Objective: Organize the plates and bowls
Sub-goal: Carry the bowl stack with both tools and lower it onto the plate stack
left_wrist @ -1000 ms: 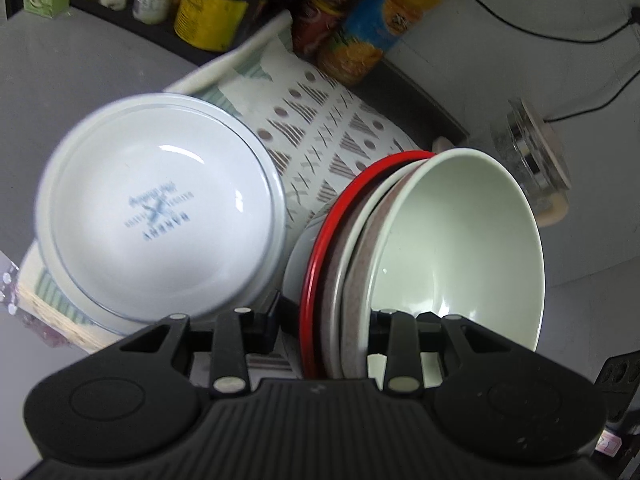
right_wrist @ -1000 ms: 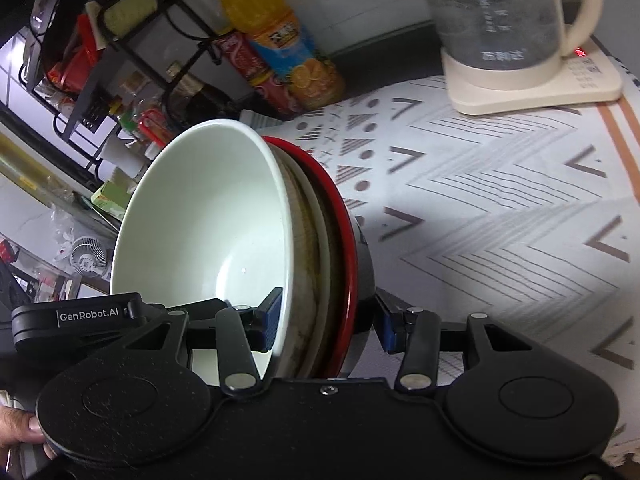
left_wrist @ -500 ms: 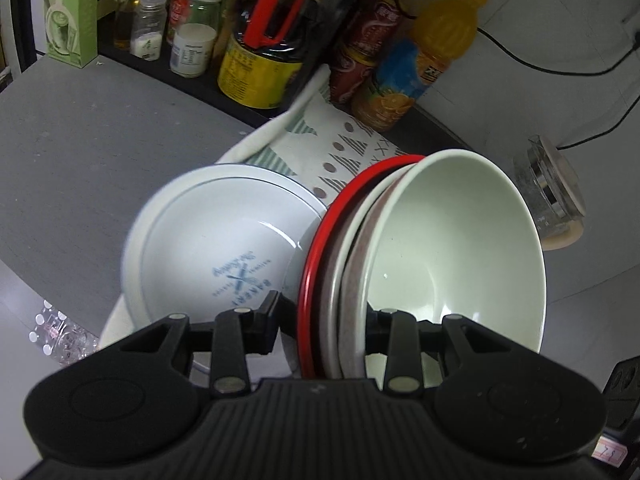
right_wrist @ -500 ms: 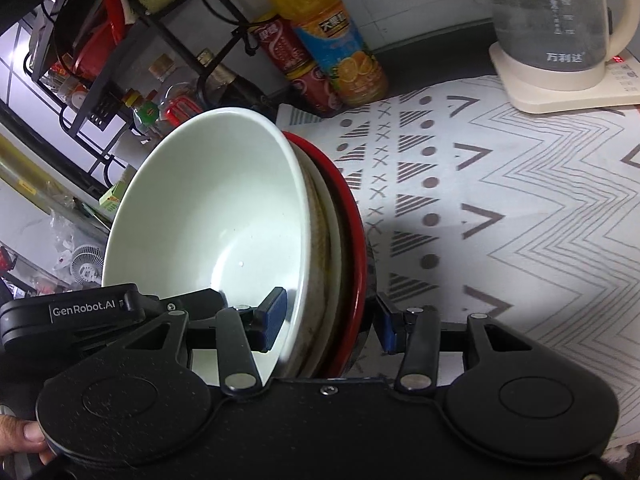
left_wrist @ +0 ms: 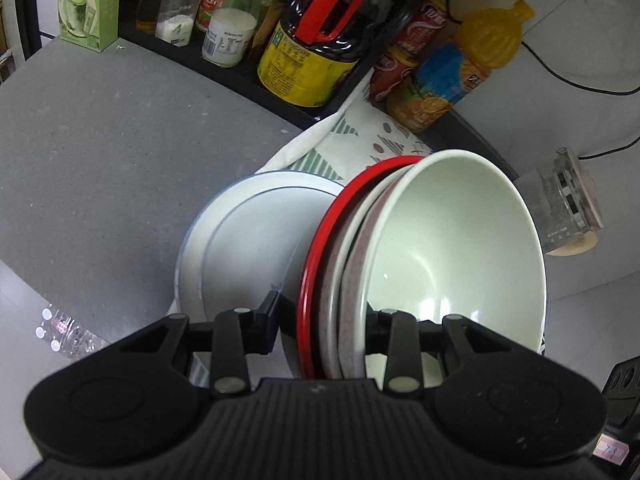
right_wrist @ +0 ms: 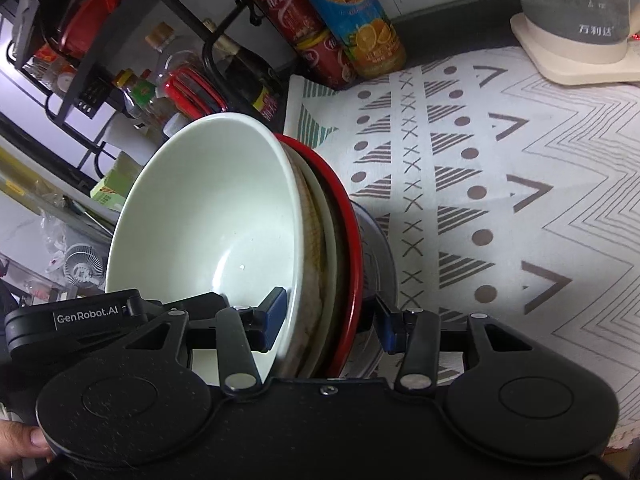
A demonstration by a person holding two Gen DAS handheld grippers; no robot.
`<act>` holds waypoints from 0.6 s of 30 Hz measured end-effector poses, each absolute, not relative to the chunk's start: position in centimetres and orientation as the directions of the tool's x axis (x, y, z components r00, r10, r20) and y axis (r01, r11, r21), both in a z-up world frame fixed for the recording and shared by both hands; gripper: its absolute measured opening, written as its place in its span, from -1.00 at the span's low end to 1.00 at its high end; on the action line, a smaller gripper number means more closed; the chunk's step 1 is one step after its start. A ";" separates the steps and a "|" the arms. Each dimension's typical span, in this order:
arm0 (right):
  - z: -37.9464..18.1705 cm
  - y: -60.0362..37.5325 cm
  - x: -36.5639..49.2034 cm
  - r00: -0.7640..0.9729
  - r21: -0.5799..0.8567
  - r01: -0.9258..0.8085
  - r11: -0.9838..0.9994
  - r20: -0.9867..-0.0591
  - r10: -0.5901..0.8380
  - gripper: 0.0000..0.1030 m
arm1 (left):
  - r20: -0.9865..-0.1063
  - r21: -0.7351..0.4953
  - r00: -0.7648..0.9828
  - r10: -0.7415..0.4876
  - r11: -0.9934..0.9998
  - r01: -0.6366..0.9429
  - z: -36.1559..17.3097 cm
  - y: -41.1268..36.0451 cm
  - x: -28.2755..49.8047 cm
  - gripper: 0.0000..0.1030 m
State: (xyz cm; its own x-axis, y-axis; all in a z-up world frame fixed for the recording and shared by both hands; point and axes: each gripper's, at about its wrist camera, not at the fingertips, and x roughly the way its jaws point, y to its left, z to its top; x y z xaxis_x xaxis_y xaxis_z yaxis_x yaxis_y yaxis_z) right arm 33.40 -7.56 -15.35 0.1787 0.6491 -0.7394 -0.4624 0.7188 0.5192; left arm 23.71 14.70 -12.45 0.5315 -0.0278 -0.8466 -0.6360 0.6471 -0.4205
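Observation:
A nested stack of bowls (left_wrist: 448, 256), pale green innermost, speckled ones and a red-rimmed one (left_wrist: 316, 256) outermost, is held tilted on its side. My left gripper (left_wrist: 324, 320) is shut on its rim. My right gripper (right_wrist: 332, 312) is shut on the same stack (right_wrist: 216, 220) from the other side, with the left gripper showing at lower left. A white plate (left_wrist: 248, 248) lies on the patterned mat below, partly behind the stack; its edge shows in the right wrist view (right_wrist: 380, 248).
A patterned mat (right_wrist: 500, 184) covers the counter. A glass kettle on a cream base (right_wrist: 576, 24) stands at the back right. Bottles, cans and jars (left_wrist: 308, 40) line the back edge. Grey countertop (left_wrist: 112, 152) lies to the left.
Both grippers have carried the bowl stack left and back over the mat, toward the white plate. The plate now sits partly behind the stack. The grip is unchanged.

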 end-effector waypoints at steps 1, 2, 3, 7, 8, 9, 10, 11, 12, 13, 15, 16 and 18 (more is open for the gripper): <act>-15.5 -7.3 33.4 0.176 0.518 -0.459 0.721 -0.743 0.646 -0.11 | -0.848 -0.418 0.529 -0.028 0.649 -0.636 -12.5 14.9 23.8 -0.32; -15.6 -7.0 33.3 0.173 0.517 -0.458 0.723 -0.746 0.643 -0.11 | -0.850 -0.416 0.525 -0.030 0.649 -0.637 -12.7 15.2 23.9 -0.32; -15.7 -6.7 33.3 0.169 0.513 -0.458 0.726 -0.751 0.638 -0.11 | -0.853 -0.416 0.521 -0.034 0.646 -0.639 -12.9 15.5 24.0 -0.32; -16.1 -6.0 33.4 0.160 0.517 -0.427 0.741 -0.764 0.625 -0.11 | -0.858 -0.419 0.512 -0.044 0.638 -0.646 -13.5 16.4 24.1 -0.32; -16.1 -5.8 33.5 0.160 0.519 -0.419 0.745 -0.765 0.623 -0.11 | -0.857 -0.422 0.513 -0.046 0.635 -0.647 -13.7 16.6 24.0 -0.32; -16.1 -5.6 33.5 0.163 0.517 -0.417 0.748 -0.767 0.621 -0.11 | -0.857 -0.426 0.513 -0.050 0.630 -0.649 -13.8 16.8 24.0 -0.32; -16.1 -5.5 33.5 0.166 0.513 -0.417 0.750 -0.768 0.618 -0.11 | -0.857 -0.428 0.512 -0.054 0.626 -0.651 -14.0 17.0 24.1 -0.32; -16.1 -5.3 33.5 0.166 0.510 -0.416 0.753 -0.772 0.614 -0.11 | -0.859 -0.427 0.510 -0.055 0.625 -0.653 -14.1 17.2 24.1 -0.31; -16.2 -5.1 33.5 0.163 0.506 -0.416 0.756 -0.776 0.609 -0.11 | -0.860 -0.426 0.507 -0.055 0.626 -0.654 -14.2 17.3 24.1 -0.31; -16.3 -4.9 33.4 0.160 0.502 -0.418 0.758 -0.780 0.605 -0.11 | -0.861 -0.424 0.505 -0.055 0.625 -0.655 -14.3 17.4 24.1 -0.31; -16.5 -4.7 33.4 0.156 0.496 -0.416 0.762 -0.786 0.598 -0.11 | -0.864 -0.423 0.499 -0.060 0.623 -0.658 -14.5 17.6 24.2 -0.31; -16.5 -4.6 33.4 0.154 0.496 -0.412 0.765 -0.789 0.595 -0.11 | -0.865 -0.423 0.498 -0.061 0.621 -0.659 -14.6 17.7 24.2 -0.31; -16.7 -4.5 33.3 0.153 0.493 -0.408 0.768 -0.793 0.590 -0.11 | -0.866 -0.424 0.496 -0.062 0.618 -0.662 -14.7 17.8 24.2 -0.31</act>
State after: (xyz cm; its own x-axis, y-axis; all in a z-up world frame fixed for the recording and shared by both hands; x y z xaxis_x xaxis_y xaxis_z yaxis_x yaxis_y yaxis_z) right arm 33.31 -4.54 -16.66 0.1531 0.5903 -0.7925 -0.4080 0.7682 0.4933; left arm 24.15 17.76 -14.74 0.4962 -0.0625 -0.8660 -0.6621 0.6179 -0.4240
